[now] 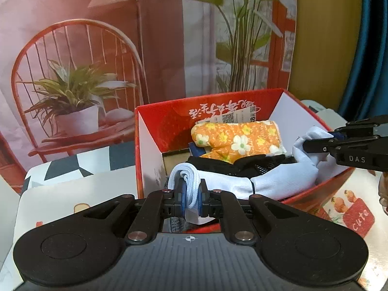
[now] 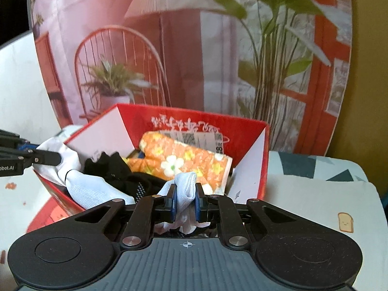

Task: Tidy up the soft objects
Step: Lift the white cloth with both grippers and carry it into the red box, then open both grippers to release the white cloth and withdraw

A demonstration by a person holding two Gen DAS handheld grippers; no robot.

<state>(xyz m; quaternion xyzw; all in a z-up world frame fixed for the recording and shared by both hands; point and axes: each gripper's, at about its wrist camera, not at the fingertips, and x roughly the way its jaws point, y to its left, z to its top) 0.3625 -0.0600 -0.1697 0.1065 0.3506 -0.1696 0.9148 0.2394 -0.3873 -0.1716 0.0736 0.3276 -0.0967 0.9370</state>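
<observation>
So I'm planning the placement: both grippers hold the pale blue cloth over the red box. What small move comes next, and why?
Probably lower both ends together into the red box. The left gripper and right gripper each pinch an end of the pale blue cloth, which already sags across the black garment beside the orange floral cloth.

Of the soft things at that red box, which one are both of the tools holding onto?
The pale blue cloth. Both sets of jaws pinch it, one at each end, so it stretches across the red box. The orange flowered bundle and the black fabric lie untouched inside.
</observation>
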